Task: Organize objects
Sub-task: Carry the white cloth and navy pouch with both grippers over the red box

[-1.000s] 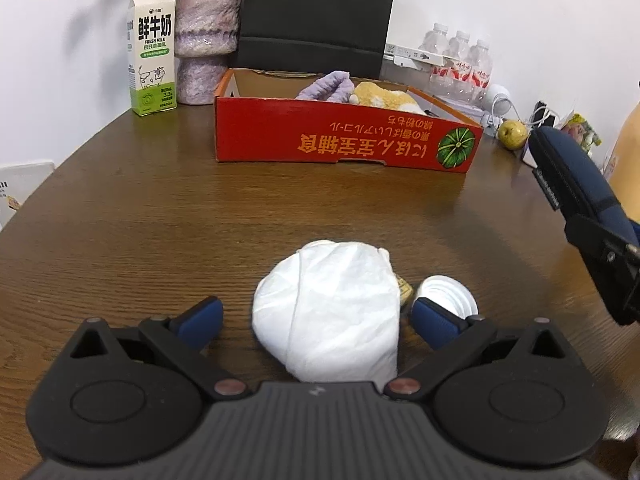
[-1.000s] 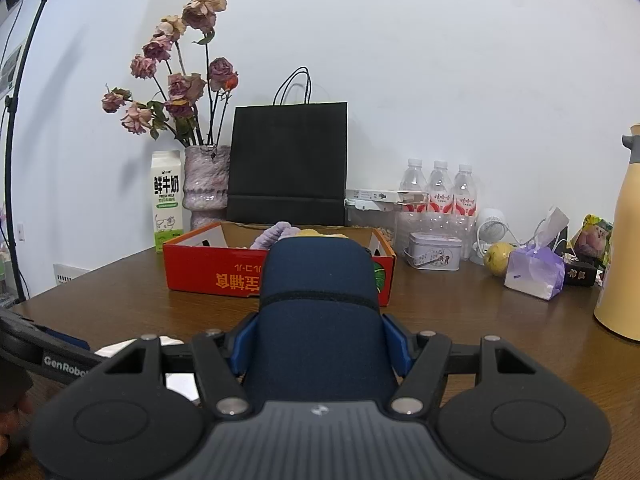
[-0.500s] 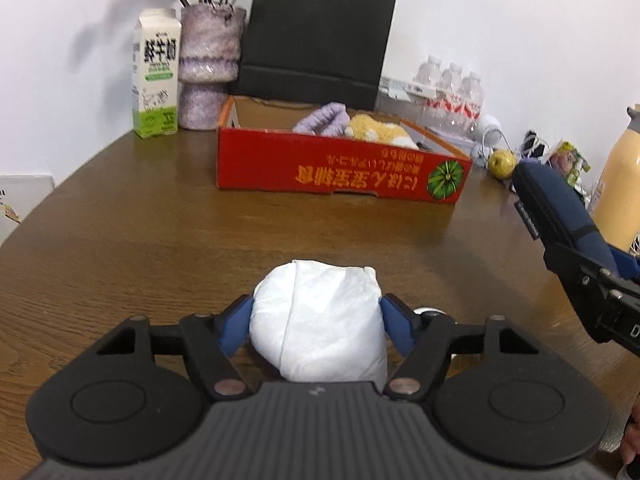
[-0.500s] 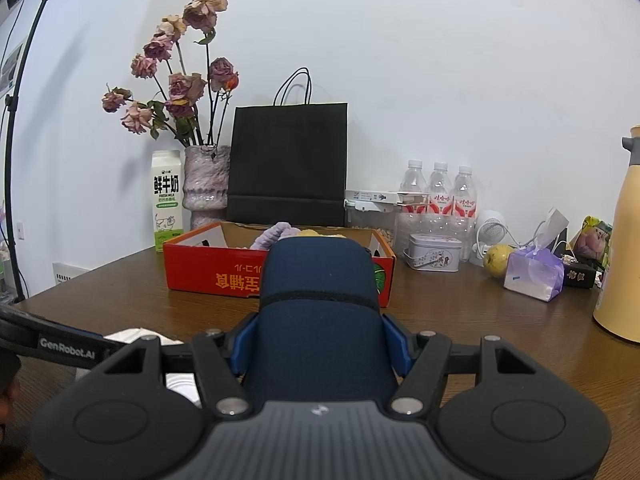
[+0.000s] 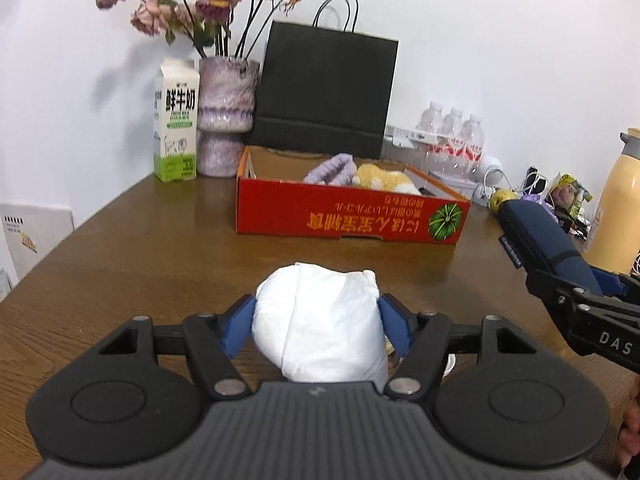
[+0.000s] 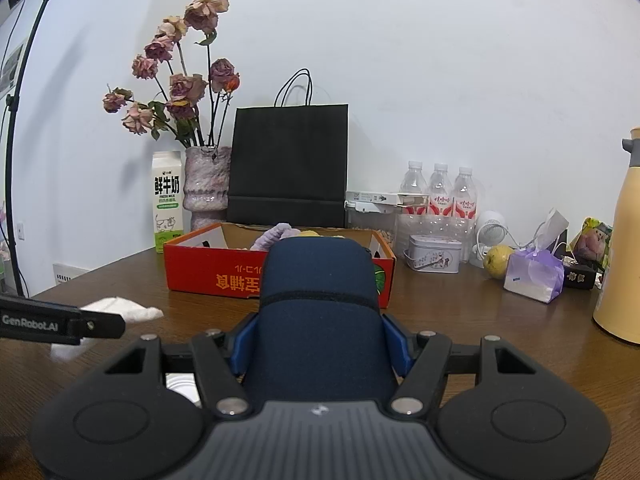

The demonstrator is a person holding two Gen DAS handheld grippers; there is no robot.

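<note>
Here, at the far left of the wooden table (image 5: 120,248), a milk carton (image 5: 176,120) stands upright just beside a purple vase (image 5: 226,116) with dried roses (image 5: 208,4). To the right of the vase, a black paper bag (image 5: 326,92) stands against the wall. In front of the bag lies a red cardboard box (image 5: 348,216); inside it are a purple soft thing (image 5: 332,166) and a yellow soft thing (image 5: 382,178).

Nearer to the camera, the left gripper (image 5: 316,320) has just been closing its jaws, and now its blue pads (image 5: 238,324) press on both sides of a white cloth bundle (image 5: 320,316). The bundle is in front of the box, well apart from it.

More to the right, three water bottles (image 6: 440,192) stand by the wall, with a small metal tin (image 6: 434,254) in front of them. The right gripper (image 6: 320,340) is clamped on a dark blue pouch (image 6: 320,300), which fills the gap between the pads and points toward the box. Beyond it a yellow fruit (image 6: 496,260) lies near a purple tissue pack (image 6: 534,274). At the far right stands a yellow flask (image 6: 624,260).
</note>
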